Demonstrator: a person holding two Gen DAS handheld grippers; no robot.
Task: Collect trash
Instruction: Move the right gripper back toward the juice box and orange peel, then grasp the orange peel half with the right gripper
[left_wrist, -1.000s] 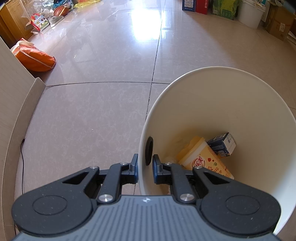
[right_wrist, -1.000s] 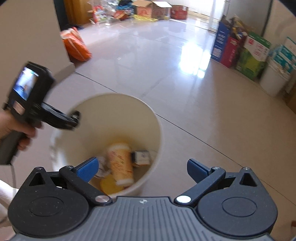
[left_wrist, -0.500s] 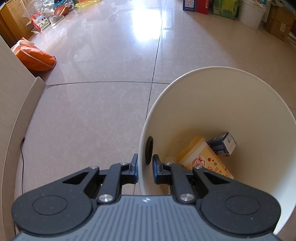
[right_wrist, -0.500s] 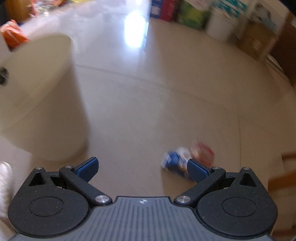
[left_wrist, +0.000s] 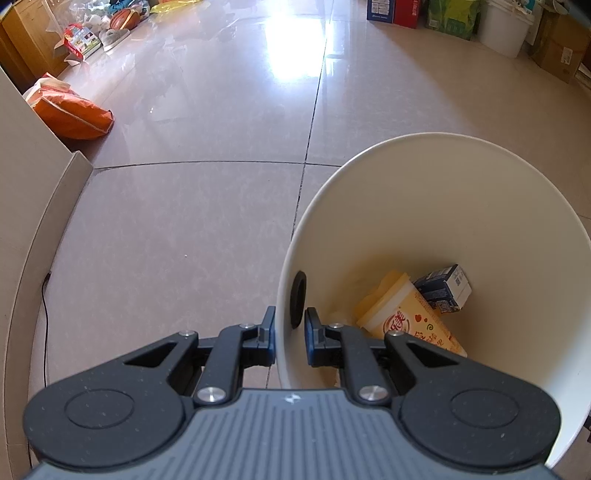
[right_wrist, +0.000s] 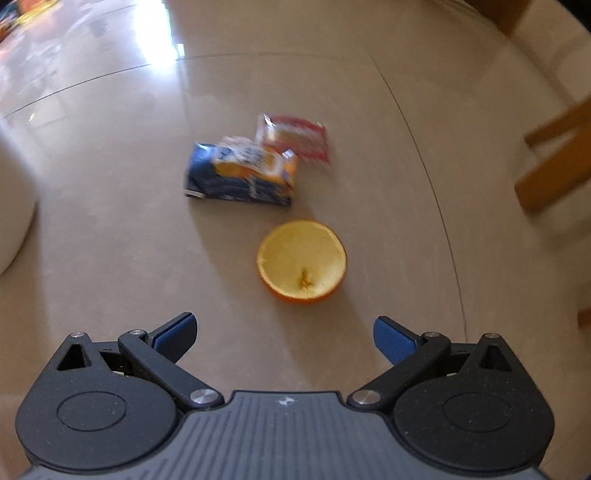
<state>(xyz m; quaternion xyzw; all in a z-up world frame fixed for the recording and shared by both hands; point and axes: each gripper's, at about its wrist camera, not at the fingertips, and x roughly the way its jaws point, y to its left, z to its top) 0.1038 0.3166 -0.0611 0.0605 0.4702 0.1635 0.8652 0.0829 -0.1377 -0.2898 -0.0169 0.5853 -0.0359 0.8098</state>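
Tiled floor (left_wrist: 207, 229) under everything. White bin (left_wrist: 461, 206), tilted twd me, w/ its wall pinched in my left gripper (left_wrist: 290, 338), jaws narrow, one finger outside, one inside. In the bin: yellow instant-noodle cup (left_wrist: 406, 321) on its side, dark blue carton (left_wrist: 443, 286) just beside it. My right gripper (right_wrist: 285, 334) hangs over the floor, jaws wide, holding nothing. Ahead of it, blurry: blue snack wrapper (right_wrist: 240, 177) touching red-white wrapper (right_wrist: 295, 134); hollow orange peel half (right_wrist: 302, 262) nearest me.

Bare floor (right_wrist: 110, 229) around orange peel (right_wrist: 302, 263)
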